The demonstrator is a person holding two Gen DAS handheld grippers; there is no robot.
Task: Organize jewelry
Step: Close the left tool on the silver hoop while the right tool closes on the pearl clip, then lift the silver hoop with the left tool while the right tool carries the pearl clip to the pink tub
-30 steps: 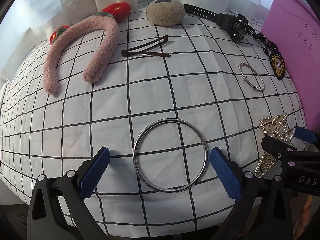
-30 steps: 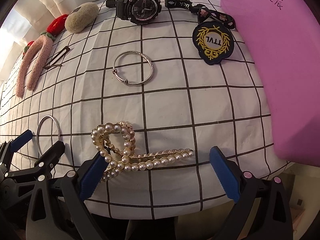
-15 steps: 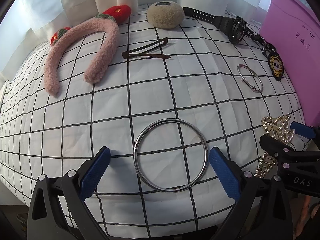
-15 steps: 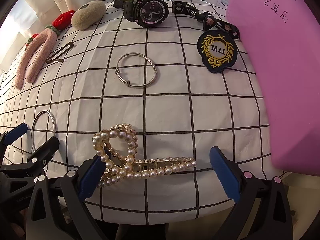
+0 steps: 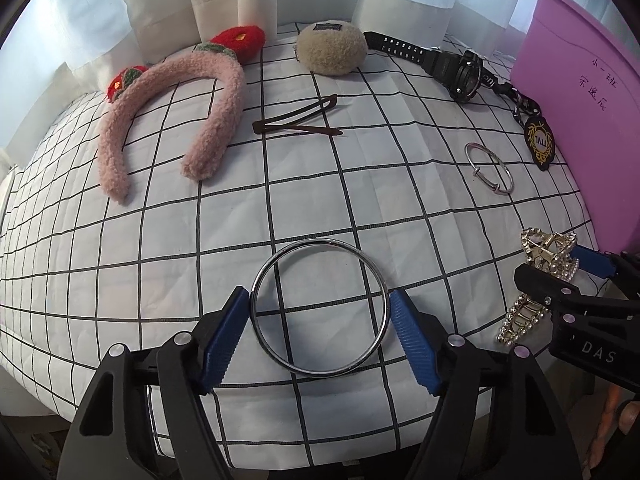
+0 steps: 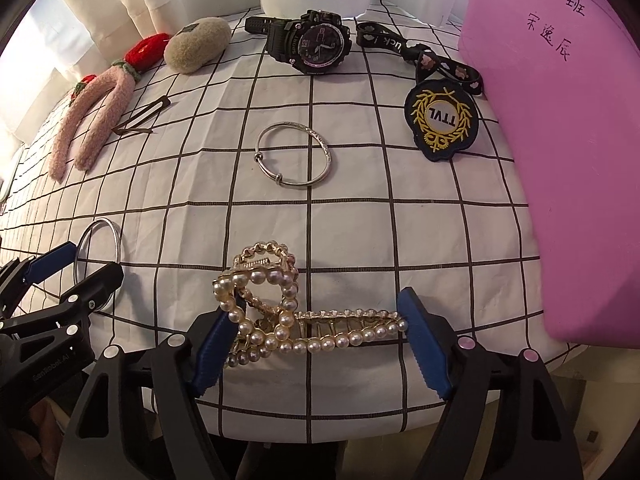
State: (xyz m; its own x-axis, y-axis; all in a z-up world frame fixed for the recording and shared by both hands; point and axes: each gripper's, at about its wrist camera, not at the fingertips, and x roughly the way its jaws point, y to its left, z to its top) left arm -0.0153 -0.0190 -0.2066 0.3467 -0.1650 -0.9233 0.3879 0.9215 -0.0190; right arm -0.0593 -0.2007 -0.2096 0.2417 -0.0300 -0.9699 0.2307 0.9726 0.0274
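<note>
My left gripper (image 5: 320,316) has just been closing around the bangle (image 5: 320,307), its blue pads touching the ring's two sides, so I read it as gripped across its width. My right gripper (image 6: 316,330) has likewise been closing on the pearl clip (image 6: 296,312), pinched end to end near the cloth's (image 6: 360,240) front edge. Both pieces sit low at the near side, probably bound for the pink box (image 6: 568,160) at right. Elsewhere on the checked cloth lie one thin bracelet (image 6: 296,156), one watch (image 6: 316,42), one badge (image 6: 442,122) on a lanyard, one hairpin (image 5: 298,122), one fuzzy headband (image 5: 168,116) and one beige pouf (image 5: 332,50): two rings, eight pieces altogether.
</note>
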